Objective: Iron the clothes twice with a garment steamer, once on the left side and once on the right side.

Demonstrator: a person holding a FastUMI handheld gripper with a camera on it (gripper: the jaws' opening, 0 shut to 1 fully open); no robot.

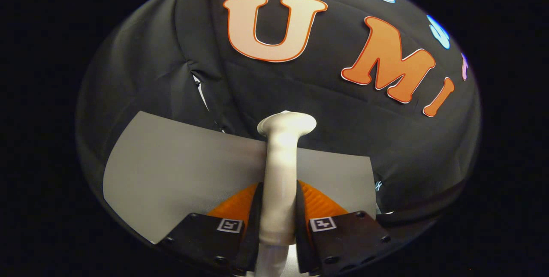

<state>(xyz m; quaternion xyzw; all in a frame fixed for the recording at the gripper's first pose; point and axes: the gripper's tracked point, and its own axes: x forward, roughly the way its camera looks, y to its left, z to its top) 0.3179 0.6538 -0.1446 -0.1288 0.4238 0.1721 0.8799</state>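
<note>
Gripper (278,208) w/ both fingers clamped on white steamer (281,170) handle, its flared head up beyond them; grey table (171,174) below, black cloth wall (163,62) behind.

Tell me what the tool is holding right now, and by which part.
The tool is shut on the white garment steamer, both fingers pressing on its handle shaft, below the flared head that sticks out ahead of them over the grey surface.

Single fisheye cam rides on the gripper (278,215), facing forward along its fingers, tilted slightly up. Very near: steamer handle (281,174) clamped right at the lens. Beyond that, grey tabletop (171,170), then the black cloth wall (326,109) close behind.
</note>
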